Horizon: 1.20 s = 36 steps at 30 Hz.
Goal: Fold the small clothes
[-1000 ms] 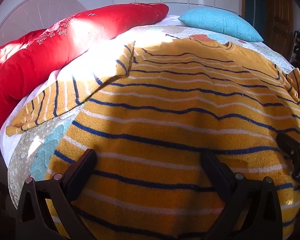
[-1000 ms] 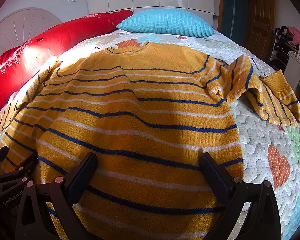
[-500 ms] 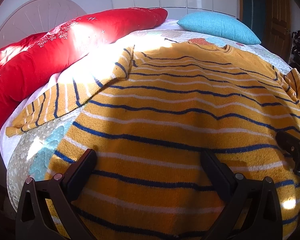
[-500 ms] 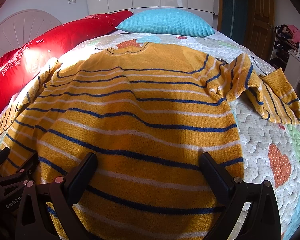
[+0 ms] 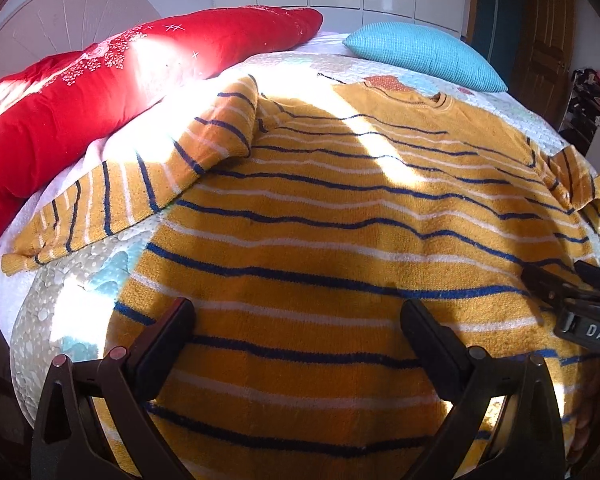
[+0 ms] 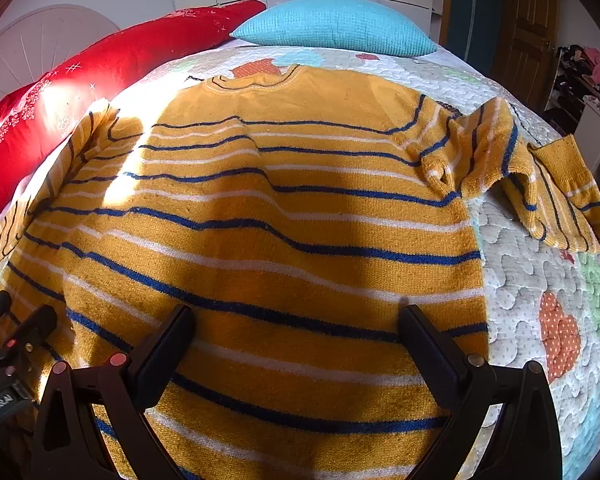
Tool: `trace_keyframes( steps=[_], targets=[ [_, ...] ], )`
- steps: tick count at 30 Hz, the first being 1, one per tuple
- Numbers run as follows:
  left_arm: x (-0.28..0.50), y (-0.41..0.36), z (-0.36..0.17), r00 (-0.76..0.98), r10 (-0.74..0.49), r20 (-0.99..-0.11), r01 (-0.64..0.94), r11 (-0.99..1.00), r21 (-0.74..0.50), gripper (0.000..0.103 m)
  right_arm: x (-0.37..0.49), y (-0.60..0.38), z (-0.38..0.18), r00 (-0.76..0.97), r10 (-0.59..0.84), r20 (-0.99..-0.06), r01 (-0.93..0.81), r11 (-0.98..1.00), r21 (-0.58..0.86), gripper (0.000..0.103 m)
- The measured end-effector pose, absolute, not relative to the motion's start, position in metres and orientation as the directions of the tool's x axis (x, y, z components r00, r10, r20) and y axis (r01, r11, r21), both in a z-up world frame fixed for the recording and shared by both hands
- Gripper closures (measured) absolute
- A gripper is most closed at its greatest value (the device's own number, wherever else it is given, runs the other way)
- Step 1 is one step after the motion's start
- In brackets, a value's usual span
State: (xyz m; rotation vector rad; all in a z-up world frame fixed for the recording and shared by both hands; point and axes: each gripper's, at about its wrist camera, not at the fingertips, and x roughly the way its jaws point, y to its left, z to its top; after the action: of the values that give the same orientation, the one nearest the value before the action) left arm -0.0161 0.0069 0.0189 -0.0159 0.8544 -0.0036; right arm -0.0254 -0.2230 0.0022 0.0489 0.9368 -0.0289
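A yellow sweater with blue and white stripes (image 5: 340, 240) lies spread flat on the bed, also in the right wrist view (image 6: 280, 220), collar at the far end. Its left sleeve (image 5: 132, 196) stretches out to the left; its right sleeve (image 6: 540, 184) lies crumpled on the quilt. My left gripper (image 5: 296, 336) is open and empty over the hem's left part. My right gripper (image 6: 296, 336) is open and empty over the hem's right part. Each gripper shows at the other view's edge: the right one (image 5: 580, 300), the left one (image 6: 16, 344).
The sweater rests on a patterned quilt (image 6: 540, 300). A long red pillow (image 5: 100, 76) lies along the left side. A teal pillow (image 6: 332, 28) sits at the far end. A wooden door (image 6: 528, 20) and cluttered shelves (image 6: 588, 76) stand at the right.
Both grippers have drawn back a little and tilted up, so more of the far bed and pillows shows. The sweater has not moved. Both stay open.
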Motion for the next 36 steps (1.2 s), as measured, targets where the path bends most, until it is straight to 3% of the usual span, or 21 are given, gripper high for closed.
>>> trace_keyframes(
  steps=[4, 8, 16, 20, 21, 22, 23, 24, 25, 28, 33, 36],
  targets=[
    [-0.027, 0.042, 0.052, 0.724, -0.017, -0.690, -0.040, 0.997, -0.067, 0.001, -0.026, -0.223, 0.001, 0.571, -0.014, -0.821, 0.039, 0.999, 0.010, 0.000],
    [-0.024, 0.095, 0.071, 0.748, 0.082, -0.659, -0.138, 0.990, -0.034, 0.001, -0.029, -0.225, 0.001, 0.572, 0.015, -0.820, 0.034, 0.999, 0.042, 0.000],
    [-0.002, 0.225, 0.059, 0.650, 0.319, -0.689, -0.407, 0.913, 0.038, 0.001, -0.031, -0.225, 0.001, 0.592, 0.017, -0.806, 0.037, 0.998, 0.048, 0.000],
    [0.017, 0.268, 0.032, 0.569, 0.228, -0.790, -0.436, 0.898, -0.055, 0.001, -0.032, -0.224, 0.001, 0.596, 0.003, -0.803, 0.038, 0.999, 0.032, 0.000],
    [0.019, 0.271, 0.027, 0.571, 0.181, -0.801, -0.424, 0.900, -0.099, 0.003, -0.032, -0.223, 0.001, 0.598, -0.003, -0.802, 0.040, 0.999, 0.026, 0.000],
    [0.019, 0.270, 0.024, 0.583, 0.135, -0.801, -0.403, 0.904, -0.141, 0.024, -0.031, -0.223, 0.001, 0.597, -0.006, -0.802, 0.040, 0.999, 0.022, 0.000],
    [0.021, 0.268, 0.022, 0.580, 0.118, -0.806, -0.390, 0.909, -0.148, 0.062, -0.031, -0.223, 0.000, 0.598, -0.010, -0.802, 0.040, 0.999, 0.017, 0.000],
    [0.024, 0.266, 0.020, 0.562, 0.132, -0.816, -0.389, 0.913, -0.120, 0.081, -0.031, -0.223, 0.000, 0.597, -0.012, -0.802, 0.040, 0.999, 0.015, 0.000],
    [0.026, 0.264, 0.021, 0.561, 0.130, -0.818, -0.383, 0.916, -0.117, 0.088, -0.031, -0.222, 0.000, 0.596, -0.014, -0.803, 0.040, 0.999, 0.012, 0.000],
    [0.027, 0.272, 0.034, 0.576, 0.205, -0.791, -0.423, 0.903, -0.074, 0.090, -0.030, -0.222, 0.000, 0.592, -0.021, -0.806, 0.042, 0.999, 0.005, 0.000],
    [0.032, 0.294, 0.075, 0.562, 0.438, -0.701, -0.522, 0.846, 0.110, 0.090, -0.029, -0.222, 0.000, 0.593, -0.019, -0.805, 0.042, 0.999, 0.007, 0.000],
    [0.032, 0.307, 0.088, 0.551, 0.432, -0.714, -0.550, 0.832, 0.080, 0.080, -0.030, -0.222, 0.000, 0.593, -0.013, -0.805, 0.043, 0.999, 0.015, 0.000]
  ],
)
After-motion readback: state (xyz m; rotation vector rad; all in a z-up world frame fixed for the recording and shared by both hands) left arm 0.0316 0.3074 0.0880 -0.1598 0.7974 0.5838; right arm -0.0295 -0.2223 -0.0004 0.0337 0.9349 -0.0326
